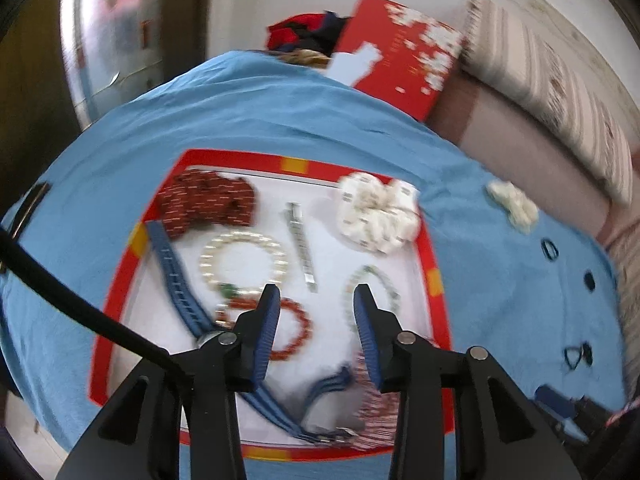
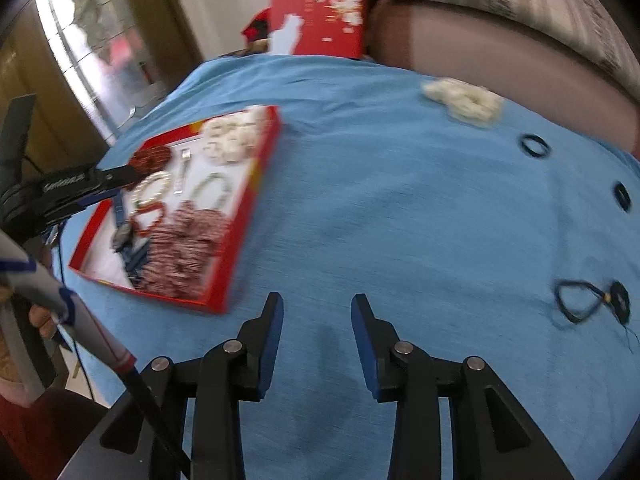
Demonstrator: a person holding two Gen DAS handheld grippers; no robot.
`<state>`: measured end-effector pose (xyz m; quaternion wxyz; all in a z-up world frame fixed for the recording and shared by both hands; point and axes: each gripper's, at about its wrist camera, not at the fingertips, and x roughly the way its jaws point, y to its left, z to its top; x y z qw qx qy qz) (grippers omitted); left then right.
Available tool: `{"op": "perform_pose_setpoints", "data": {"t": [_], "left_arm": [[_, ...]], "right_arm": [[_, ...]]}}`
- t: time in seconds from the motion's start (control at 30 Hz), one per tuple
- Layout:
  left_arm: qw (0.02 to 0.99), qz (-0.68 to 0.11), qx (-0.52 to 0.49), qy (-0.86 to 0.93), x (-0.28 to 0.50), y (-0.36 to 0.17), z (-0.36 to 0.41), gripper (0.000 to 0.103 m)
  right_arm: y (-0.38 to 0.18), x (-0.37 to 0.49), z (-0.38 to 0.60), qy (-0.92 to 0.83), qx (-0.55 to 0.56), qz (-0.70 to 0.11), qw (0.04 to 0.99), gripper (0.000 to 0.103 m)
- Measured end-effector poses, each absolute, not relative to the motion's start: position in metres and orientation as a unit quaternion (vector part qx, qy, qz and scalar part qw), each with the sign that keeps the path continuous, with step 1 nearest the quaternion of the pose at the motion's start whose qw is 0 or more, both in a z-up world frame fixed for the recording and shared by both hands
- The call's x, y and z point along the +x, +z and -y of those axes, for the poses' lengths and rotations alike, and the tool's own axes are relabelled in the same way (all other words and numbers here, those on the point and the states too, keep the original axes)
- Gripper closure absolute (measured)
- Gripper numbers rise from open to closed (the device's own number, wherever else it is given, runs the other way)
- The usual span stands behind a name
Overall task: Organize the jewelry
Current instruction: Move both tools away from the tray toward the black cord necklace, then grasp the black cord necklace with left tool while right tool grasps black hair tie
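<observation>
A red-rimmed tray (image 1: 240, 158) (image 2: 256, 168) lies on the blue cloth. It holds a dark red scrunchie (image 1: 208, 206), a pearl bracelet (image 1: 242, 260), a red bead bracelet (image 1: 294, 332), a green bead bracelet (image 1: 374, 280), a silver strap (image 1: 300, 244), a white scrunchie (image 1: 378, 212), a blue watch (image 1: 180, 284) and a red-white scrunchie (image 2: 188, 244). My left gripper (image 1: 316, 300) is open and empty above the tray. My right gripper (image 2: 317, 306) is open and empty over bare cloth right of the tray.
On the cloth right of the tray lie a cream scrunchie (image 2: 464, 102), two black hair ties (image 2: 534, 146) (image 2: 622, 196) and a black cord piece (image 2: 588, 300). A red box (image 2: 320, 12) and a sofa (image 2: 480, 40) stand behind the table.
</observation>
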<state>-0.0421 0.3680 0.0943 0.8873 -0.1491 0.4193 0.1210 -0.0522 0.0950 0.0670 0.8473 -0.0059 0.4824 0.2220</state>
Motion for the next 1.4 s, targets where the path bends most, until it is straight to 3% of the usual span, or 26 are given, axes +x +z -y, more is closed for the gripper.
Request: {"op": "perform_pose_setpoints", "data": {"t": [0.73,1.13,1.4], "left_arm": [[0.885,-0.461,-0.011,0.062,-0.012,0.069,-0.222,0.066],[0.870,-0.491,-0.043,-0.018,-0.004,0.053,-0.155,0.066],[0.853,-0.508,-0.033,-0.113,0.015,0.037,-0.068,0.061]], "right_arm": [[0.066,-0.029,0.115,0.075,0.096,-0.455,0.882,0.063],[0.043,-0.016,0.216,0.019,0.224,-0.452,0.863,0.058],[0.029,-0.001,0.216,0.017,0.205,-0.465,0.861,0.052]]}}
